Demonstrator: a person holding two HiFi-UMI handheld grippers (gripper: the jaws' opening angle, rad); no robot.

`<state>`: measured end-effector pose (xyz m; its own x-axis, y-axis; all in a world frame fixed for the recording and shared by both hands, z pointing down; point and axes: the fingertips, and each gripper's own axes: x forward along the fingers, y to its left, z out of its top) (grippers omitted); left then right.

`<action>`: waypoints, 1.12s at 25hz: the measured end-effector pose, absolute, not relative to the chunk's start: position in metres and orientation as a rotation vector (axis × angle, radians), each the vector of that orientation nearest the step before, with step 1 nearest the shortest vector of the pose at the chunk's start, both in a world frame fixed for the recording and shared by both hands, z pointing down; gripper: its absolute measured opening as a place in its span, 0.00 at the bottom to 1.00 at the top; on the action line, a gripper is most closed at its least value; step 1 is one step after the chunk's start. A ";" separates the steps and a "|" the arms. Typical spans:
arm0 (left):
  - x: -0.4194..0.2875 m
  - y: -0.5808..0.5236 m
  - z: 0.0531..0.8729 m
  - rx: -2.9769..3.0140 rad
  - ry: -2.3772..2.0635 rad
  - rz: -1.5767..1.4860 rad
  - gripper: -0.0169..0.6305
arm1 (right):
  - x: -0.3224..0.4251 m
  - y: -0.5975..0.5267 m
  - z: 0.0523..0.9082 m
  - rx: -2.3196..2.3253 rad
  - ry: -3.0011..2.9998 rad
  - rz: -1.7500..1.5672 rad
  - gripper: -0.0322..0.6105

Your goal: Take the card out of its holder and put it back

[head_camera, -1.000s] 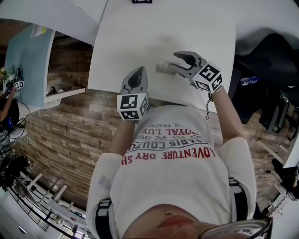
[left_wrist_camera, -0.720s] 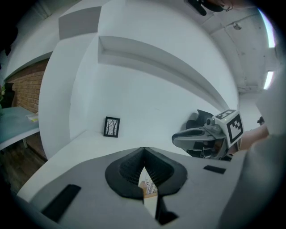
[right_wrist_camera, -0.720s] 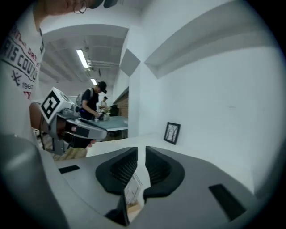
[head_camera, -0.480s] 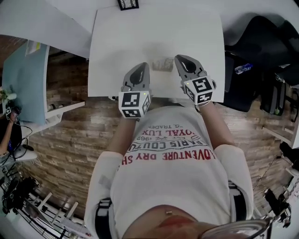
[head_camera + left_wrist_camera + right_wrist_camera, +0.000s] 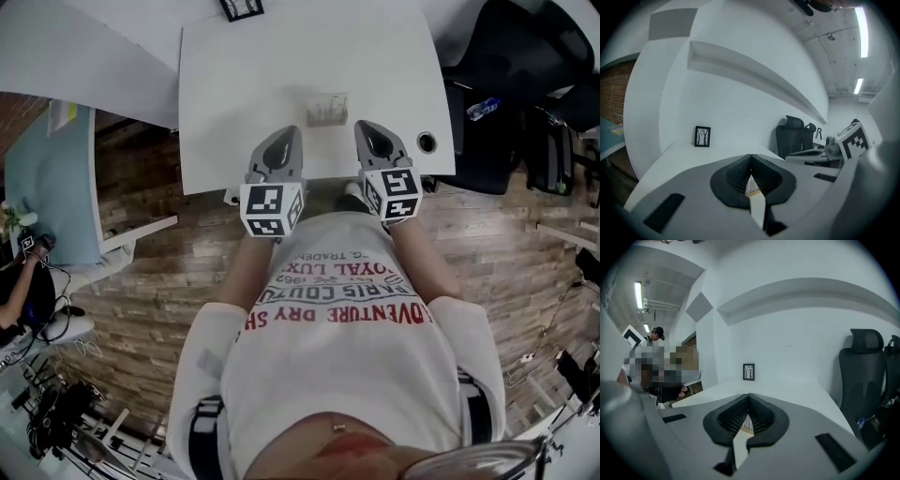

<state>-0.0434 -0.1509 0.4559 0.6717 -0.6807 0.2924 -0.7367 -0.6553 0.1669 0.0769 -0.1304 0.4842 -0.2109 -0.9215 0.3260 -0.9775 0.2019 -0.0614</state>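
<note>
A small card [image 5: 326, 109] printed with dark trees stands upright in its low wooden holder on the white table [image 5: 234, 84]. Both grippers sit side by side at the table's near edge, short of the card and apart from it. My left gripper [image 5: 284, 138] is shut, with nothing in it. My right gripper [image 5: 367, 128] has just been closing and is now shut, also with nothing between its jaws. In the left gripper view the card [image 5: 750, 186] shows through the slit below the closed tips [image 5: 750, 158]. The right gripper view shows the card [image 5: 747, 423] the same way.
A small black picture frame [image 5: 237, 8] stands at the table's far edge. A round cable hole [image 5: 427, 142] is near the right front corner. Black office chairs [image 5: 525, 56] and a bottle [image 5: 483, 109] are to the right. Wooden floor lies below the near edge.
My right gripper was open beside the card holder; it has drawn back toward the near edge, turned straight and shut. The left gripper shifted slightly. The card stays in its holder.
</note>
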 end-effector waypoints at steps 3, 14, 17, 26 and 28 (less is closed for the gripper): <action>-0.048 -0.142 0.457 2.635 -1.105 0.296 0.06 | 0.074 -0.118 0.488 1.860 -2.225 0.400 0.09; -0.062 -0.123 0.454 2.671 -1.061 0.273 0.06 | 0.060 -0.094 0.487 1.902 -2.194 0.385 0.09; -0.065 -0.120 0.452 2.677 -1.062 0.267 0.06 | 0.059 -0.090 0.486 1.913 -2.191 0.390 0.09; -0.067 -0.110 0.454 2.690 -1.048 0.273 0.06 | 0.058 -0.079 0.488 1.937 -2.189 0.454 0.09; -0.070 -0.108 0.454 2.690 -1.048 0.276 0.06 | 0.056 -0.076 0.489 1.936 -2.188 0.464 0.09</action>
<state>-0.0697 -0.1078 0.4540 0.7249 -0.6378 0.2602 -0.6833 -0.7137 0.1541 0.0559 -0.0763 0.4889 -0.1339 -0.9313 0.3387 -0.9886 0.1018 -0.1108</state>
